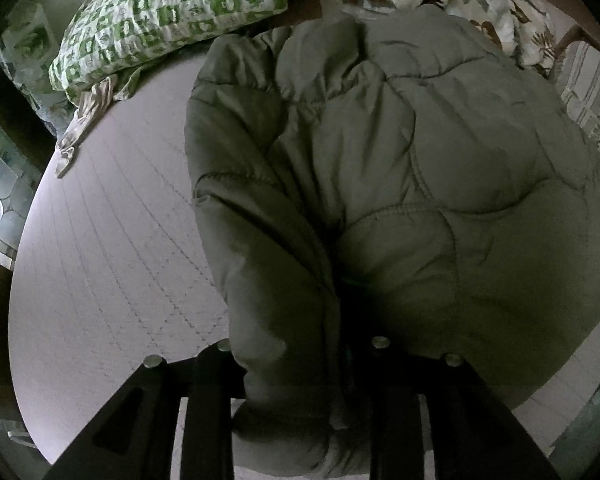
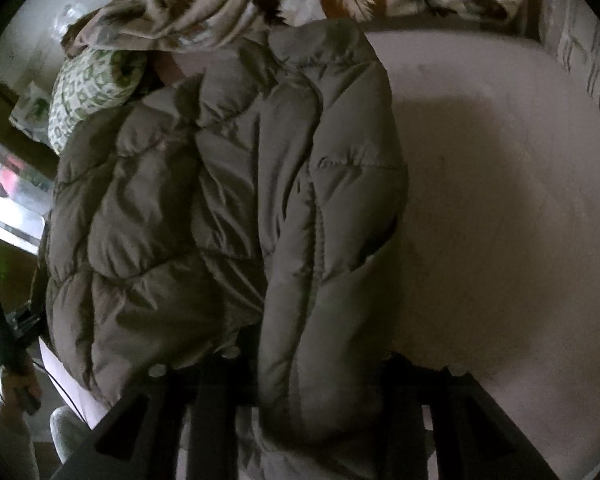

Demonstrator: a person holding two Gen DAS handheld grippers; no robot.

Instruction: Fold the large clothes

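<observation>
Puffy olive jacket (image 1: 380,184) fabric bulges between the fingers of the left claw (image 1: 300,412), which looks clamped on the hem, and the right claw (image 2: 308,408) likewise seems to pinch a sleeve or side edge. From both claws the jacket's long axis runs straight ahead across the mattress (image 1: 112,240), toward the green pillow (image 1: 168,12). Neither claw is clearly nearer, so I judge the fold goes forward.

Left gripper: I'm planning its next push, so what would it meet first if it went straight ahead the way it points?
The puffer jacket: its padded fabric already bulges between the left gripper fingers, so it would press straight into it. Depth beyond is unclear.
</observation>
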